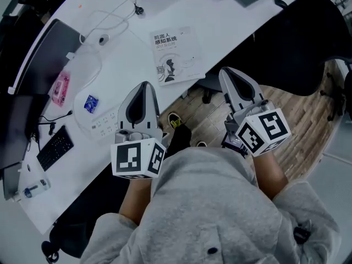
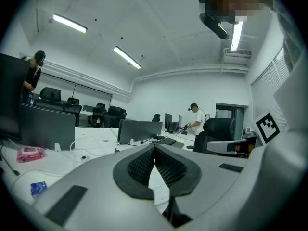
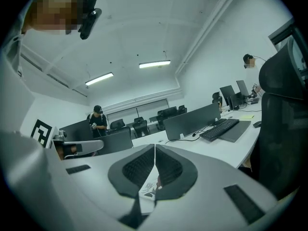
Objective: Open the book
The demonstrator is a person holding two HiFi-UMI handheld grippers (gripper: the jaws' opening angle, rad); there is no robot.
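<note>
book: a thin paperback with a smooth white cover, closed and lying flat, cover up, at the near edge of the desk, a little past the two gripper tips and apart from both.
cover print: a Chinese title in dark characters at the upper left, a small dark drawing and a square code lower down. It is too small to read surely.
desk: a white, smooth, curved top.
left gripper: a grey tapered shell with black ribbed pads. The pads are pressed together with nothing between them, and the tip is near the book's near left corner.
right gripper: the same shape, its pads also pressed together and empty, just right of the book's near right corner.
marker cubes: white cubes with black square patterns, one on the left gripper and one on the right.
power strip: a white long bar, left of the left gripper.
packets: a blue one and a pink one, further left.
keyboard: black, at the near left.
floor: wood planks.
</note>
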